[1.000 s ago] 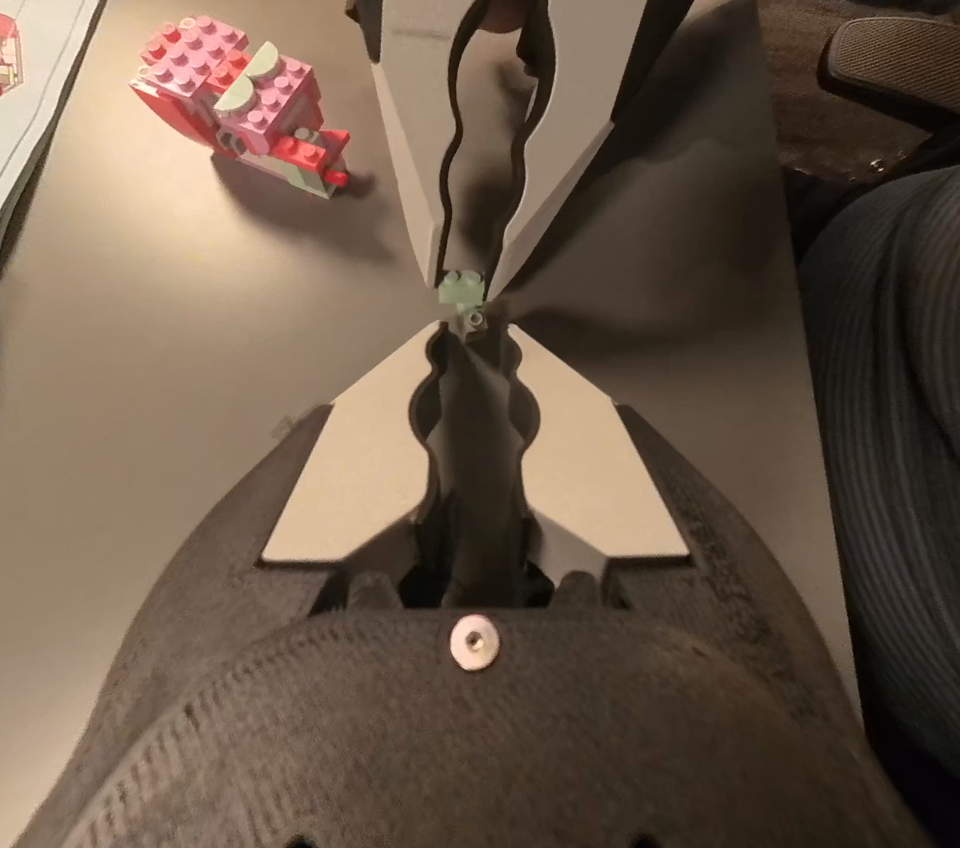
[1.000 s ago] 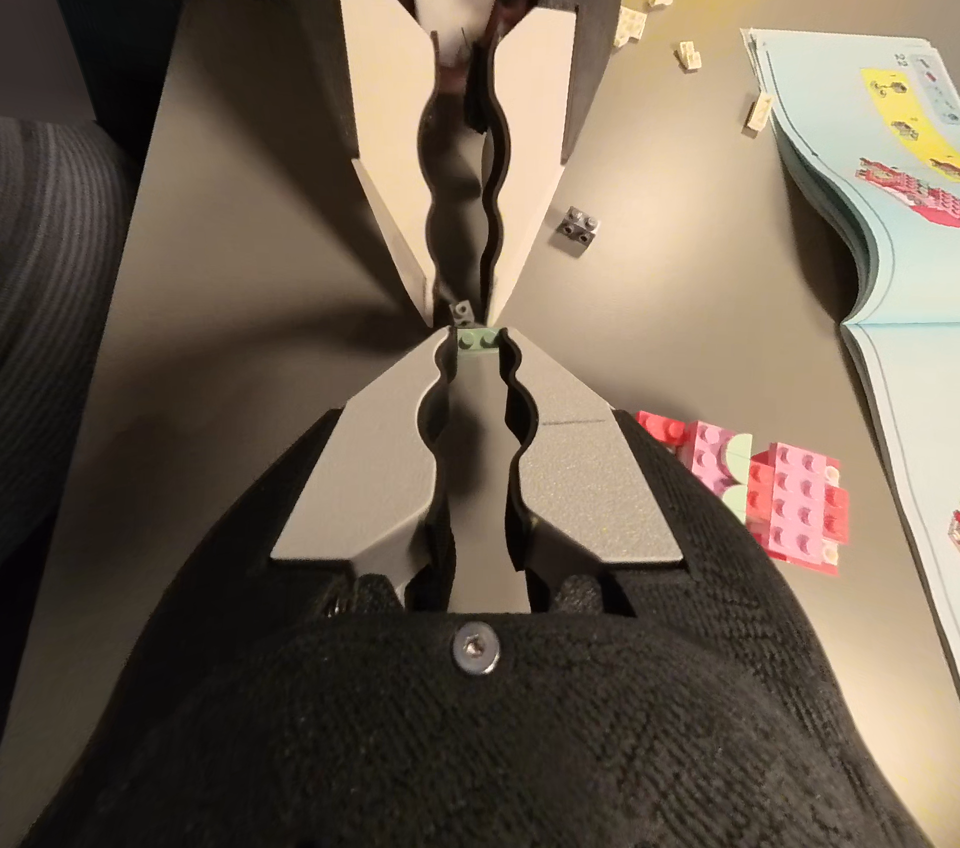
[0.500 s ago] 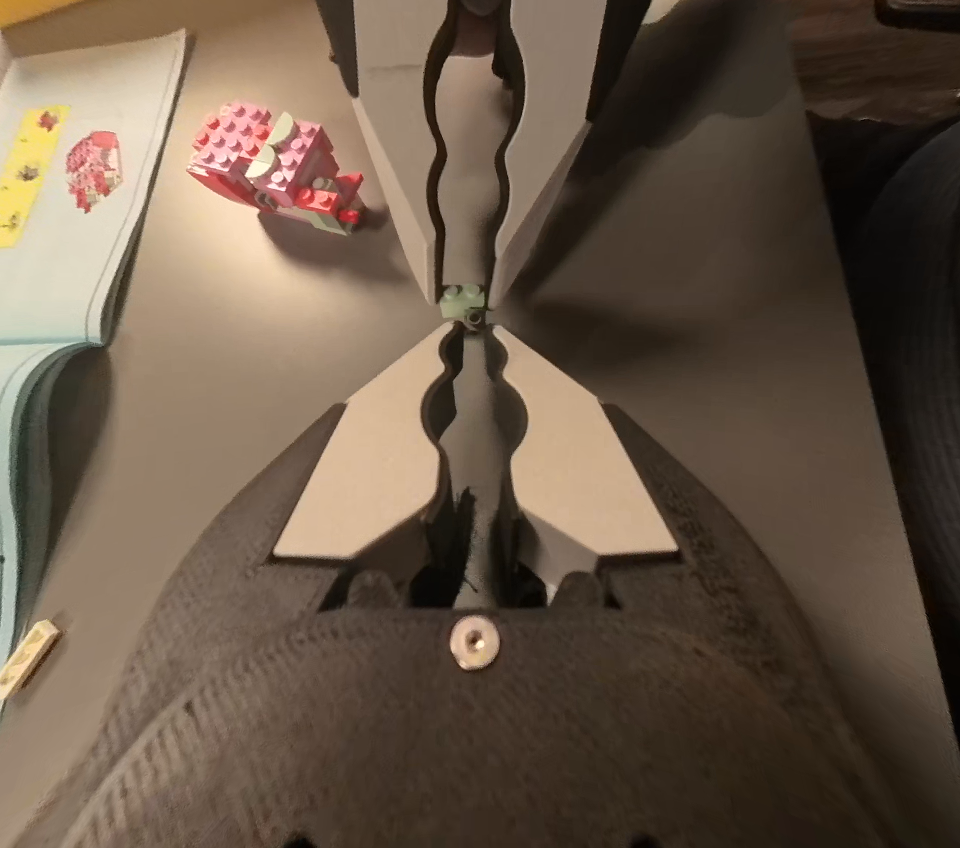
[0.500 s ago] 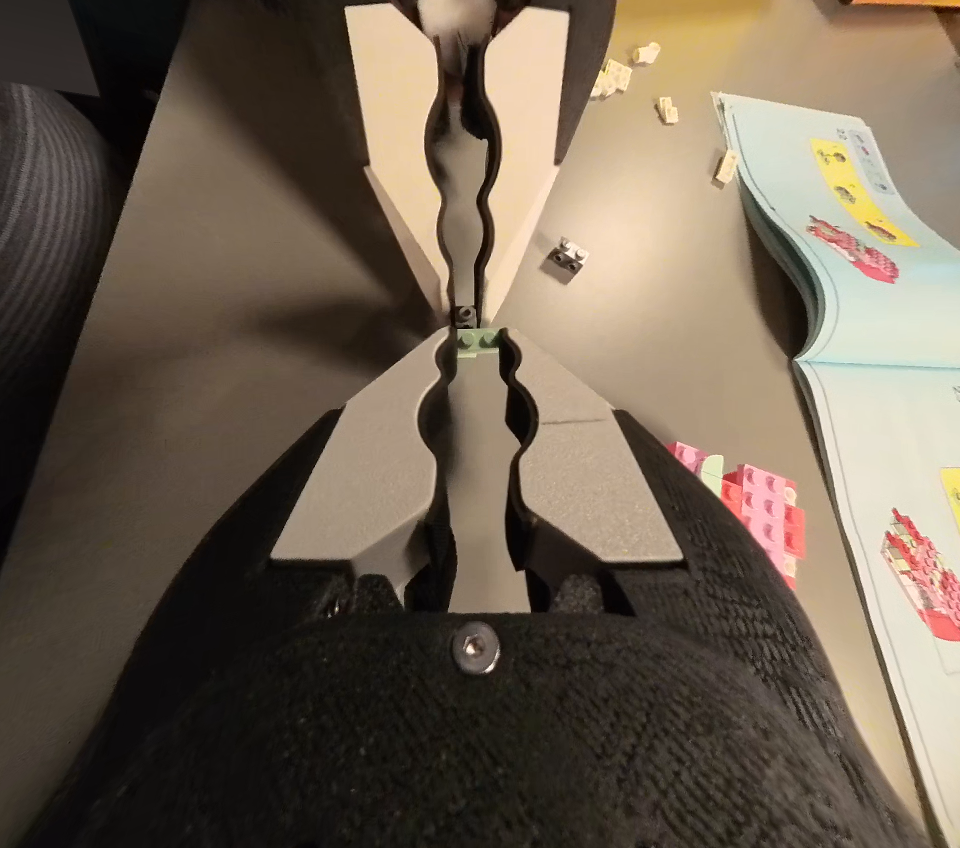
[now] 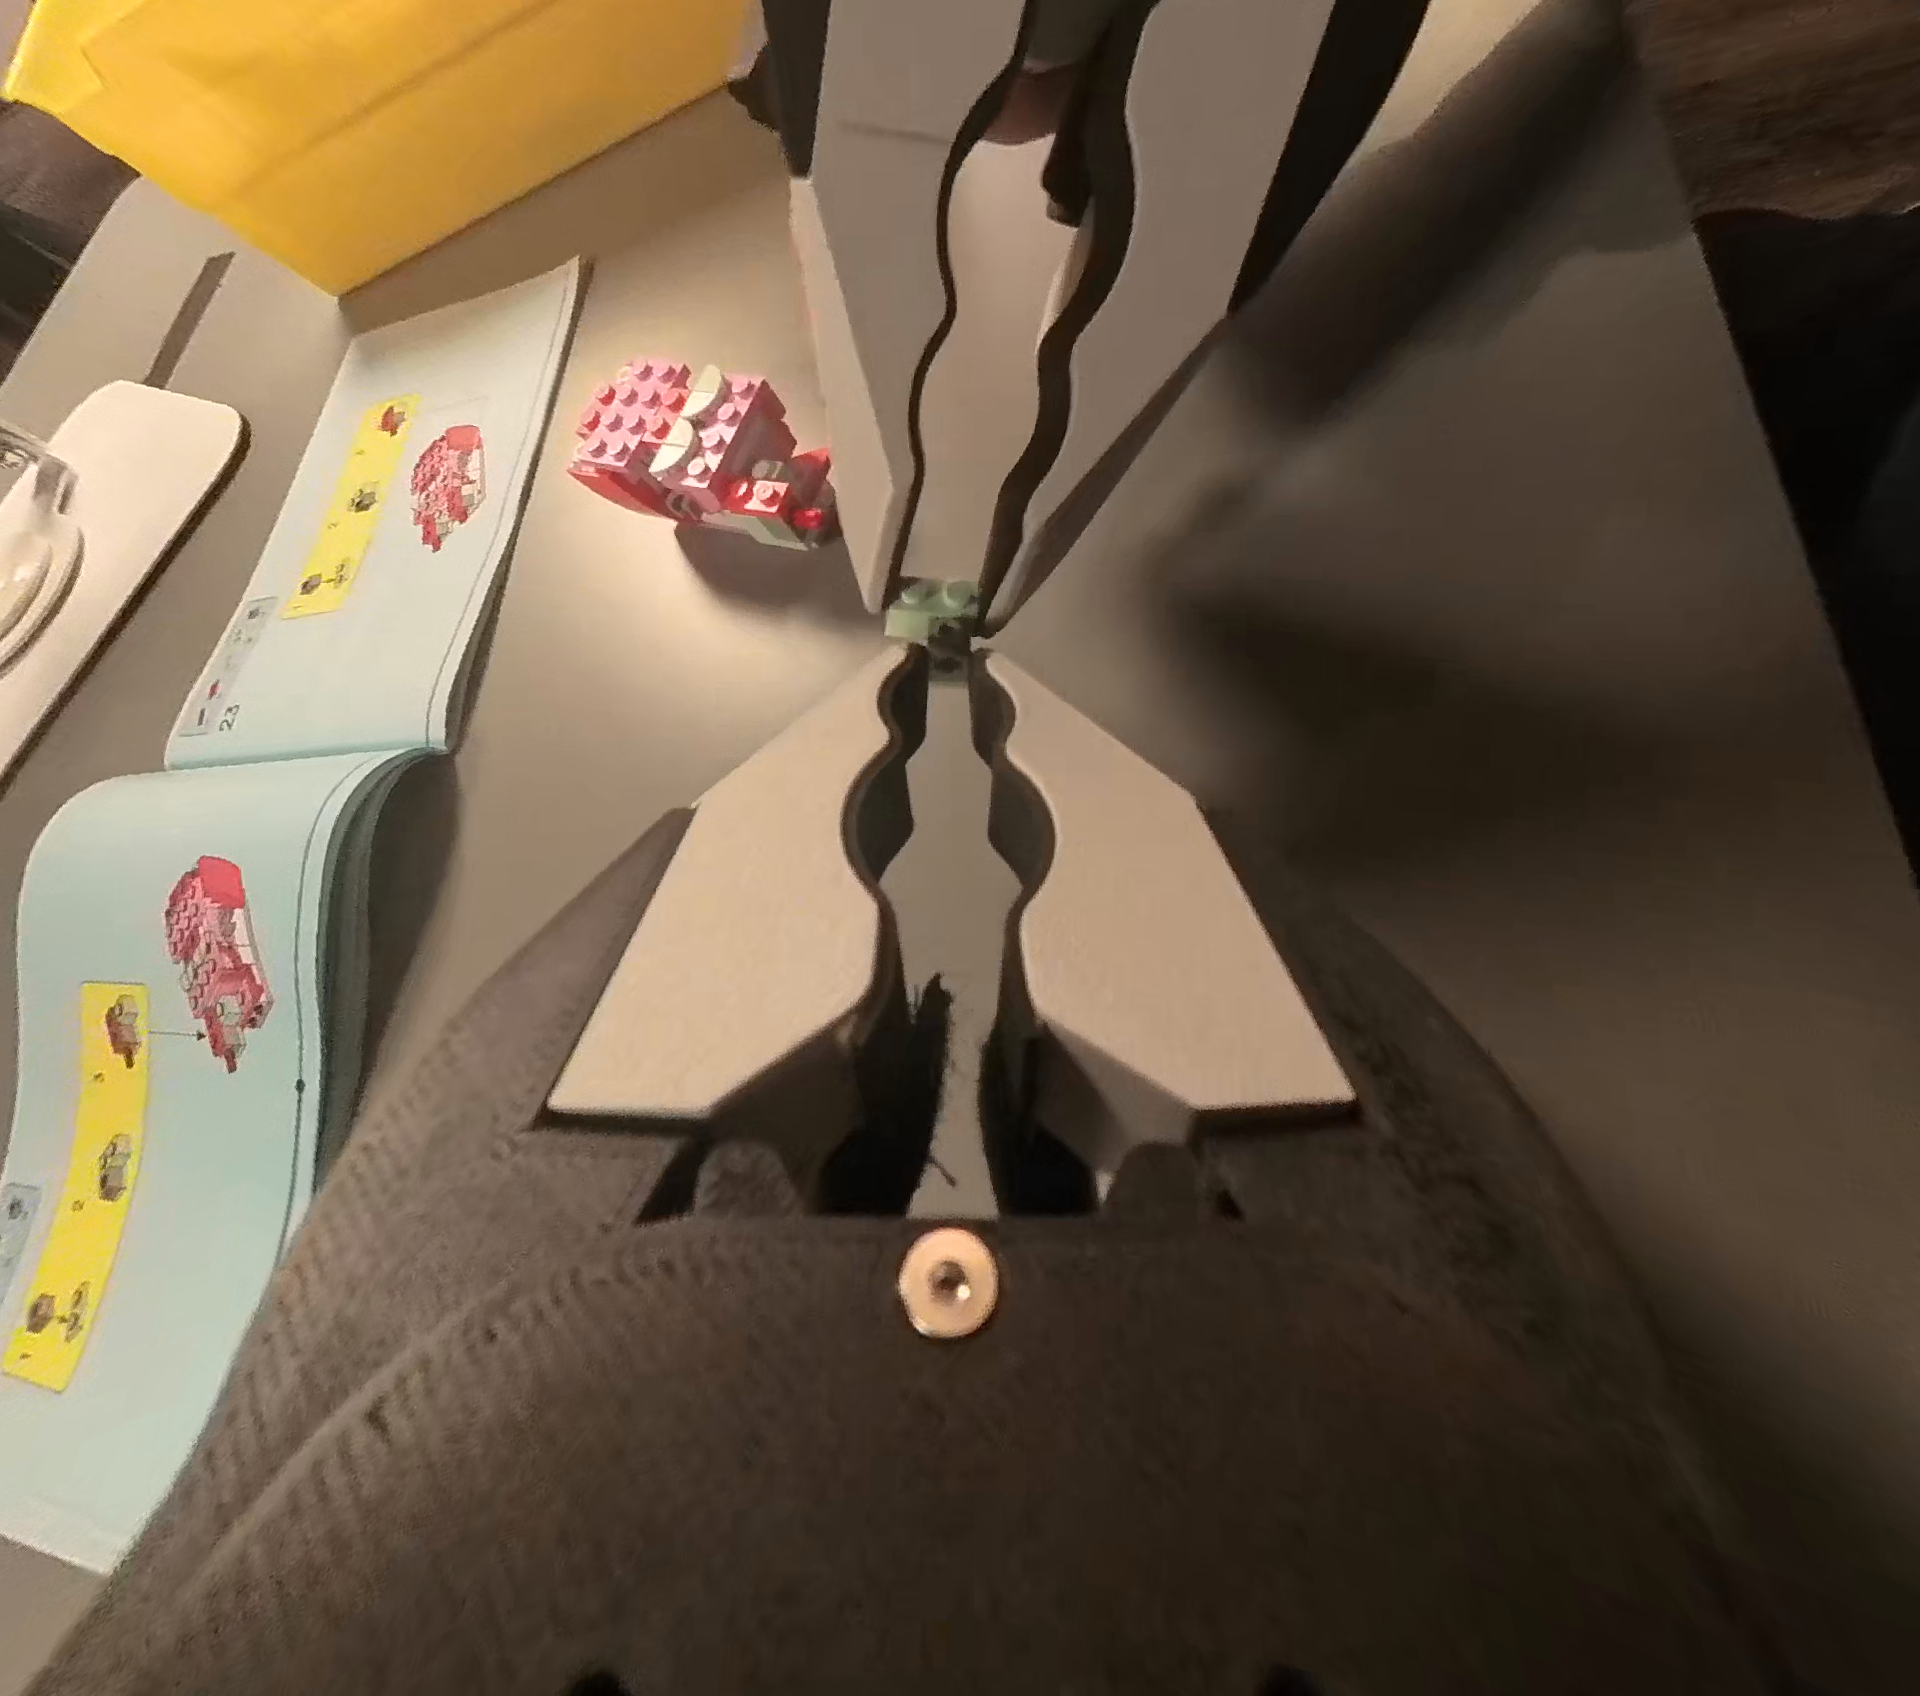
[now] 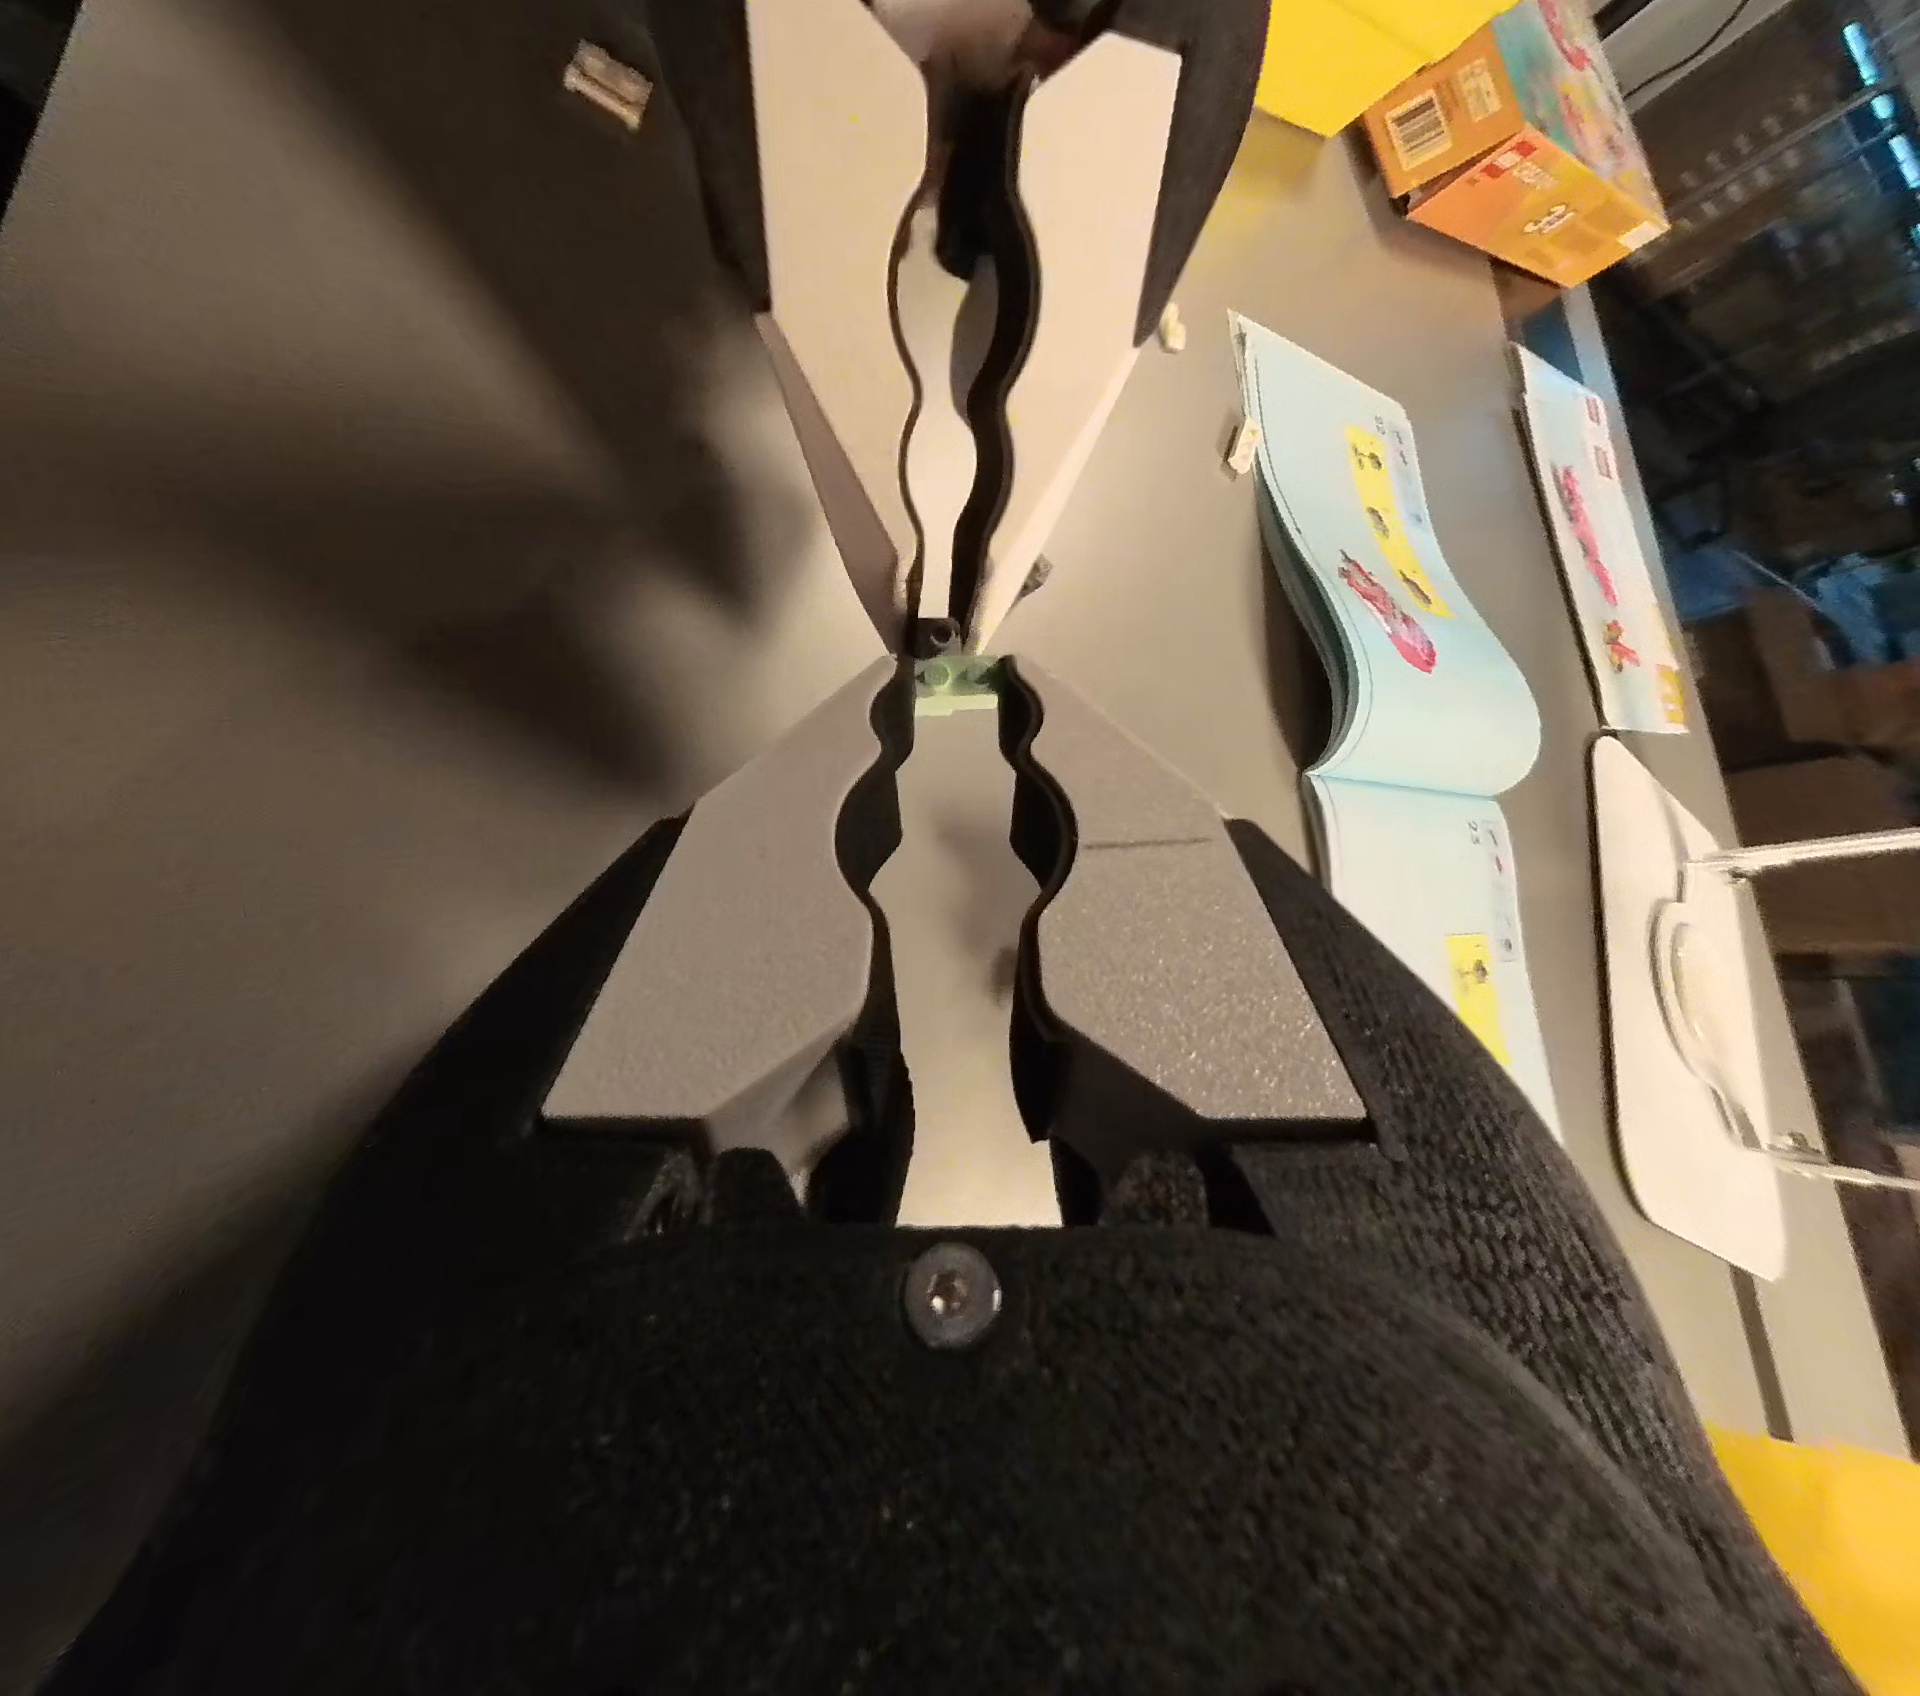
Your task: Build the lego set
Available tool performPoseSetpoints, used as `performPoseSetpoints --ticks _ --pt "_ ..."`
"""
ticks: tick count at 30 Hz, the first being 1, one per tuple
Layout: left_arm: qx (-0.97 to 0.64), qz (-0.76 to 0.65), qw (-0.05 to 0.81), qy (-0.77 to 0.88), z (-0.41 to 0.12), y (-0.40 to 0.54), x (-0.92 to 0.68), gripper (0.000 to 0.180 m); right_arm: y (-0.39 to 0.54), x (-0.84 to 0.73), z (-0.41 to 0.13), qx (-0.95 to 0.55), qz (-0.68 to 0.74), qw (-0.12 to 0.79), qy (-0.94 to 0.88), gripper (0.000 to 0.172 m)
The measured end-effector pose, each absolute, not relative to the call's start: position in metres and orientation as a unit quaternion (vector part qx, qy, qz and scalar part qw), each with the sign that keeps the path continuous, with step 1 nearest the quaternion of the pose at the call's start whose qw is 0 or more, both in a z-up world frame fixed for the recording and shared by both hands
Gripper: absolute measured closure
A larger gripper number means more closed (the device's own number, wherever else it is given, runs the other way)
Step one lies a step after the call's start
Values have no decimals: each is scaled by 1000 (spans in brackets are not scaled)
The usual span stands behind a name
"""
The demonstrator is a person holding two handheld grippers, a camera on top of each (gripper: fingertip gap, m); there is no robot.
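The left gripper (image 5: 943, 657) is narrowed on a small dark grey piece (image 5: 945, 647), and the right gripper (image 6: 957, 682) is clamped on a pale green plate (image 6: 956, 690); the tips meet nose to nose above the grey table (image 5: 644, 670), with the two pieces touching. For a clean join, judged from this alignment, keep both tools on one axis, press squarely, and avoid twisting either grip. Each piece sits at the very tip of its claw. A pink and red brick model (image 5: 698, 451) lies far left of the tips, with an open instruction booklet (image 5: 343, 503) beyond it.
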State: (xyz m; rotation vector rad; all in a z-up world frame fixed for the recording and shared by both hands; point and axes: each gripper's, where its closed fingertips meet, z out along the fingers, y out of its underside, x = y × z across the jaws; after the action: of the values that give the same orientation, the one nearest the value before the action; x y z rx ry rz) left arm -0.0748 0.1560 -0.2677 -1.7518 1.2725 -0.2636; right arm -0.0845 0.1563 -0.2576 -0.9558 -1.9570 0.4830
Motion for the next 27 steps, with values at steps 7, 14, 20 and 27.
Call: performPoseSetpoints --ticks 7,14,20,27 --pt "-696 -122 474 524 -263 152 -70 174 152 -80 -251 -437 311 374 -756 158" --pt "-690 -137 487 518 -257 151 -70 174 150 -80 -246 -389 283 419 -770 158" --pt "-691 -172 494 499 -250 151 -69 174 150 -80 -238 -396 297 424 -759 157" --pt "-694 -193 490 492 -250 150 -69 173 149 -82 -237 -398 304 421 -756 156"
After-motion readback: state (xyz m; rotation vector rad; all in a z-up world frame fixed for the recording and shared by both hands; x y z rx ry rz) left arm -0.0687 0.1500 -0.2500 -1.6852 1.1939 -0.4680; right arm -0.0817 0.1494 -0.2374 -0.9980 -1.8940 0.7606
